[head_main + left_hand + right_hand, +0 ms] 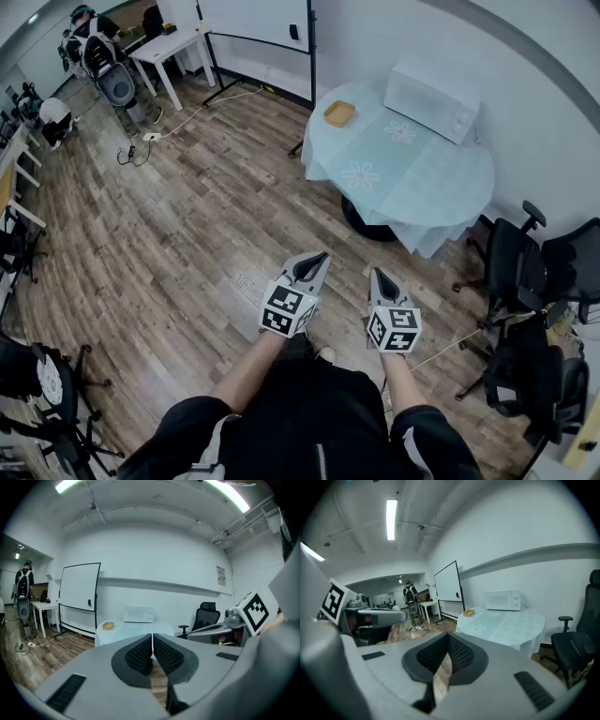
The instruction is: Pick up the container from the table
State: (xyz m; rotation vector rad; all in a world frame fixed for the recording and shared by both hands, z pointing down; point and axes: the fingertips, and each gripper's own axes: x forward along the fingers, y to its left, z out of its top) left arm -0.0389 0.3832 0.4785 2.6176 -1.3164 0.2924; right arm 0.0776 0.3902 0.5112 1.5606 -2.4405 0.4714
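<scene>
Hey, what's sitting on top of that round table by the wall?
A white microwave at the wall side and a small tan container near the edge, both on a flowered tablecloth. The cloth covers the tabletop itself; the container's contents are too small to tell.

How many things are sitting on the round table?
2. A small tan container sits near the left edge of the table; a white microwave stands to its right.

The container (pixel 339 113) is a small, shallow, tan tray with rounded corners and an open top. It sits flat and upright on the round, cloth-covered table (pixel 422 178), near the table's far left edge, well apart from the microwave (pixel 431 98).
</scene>
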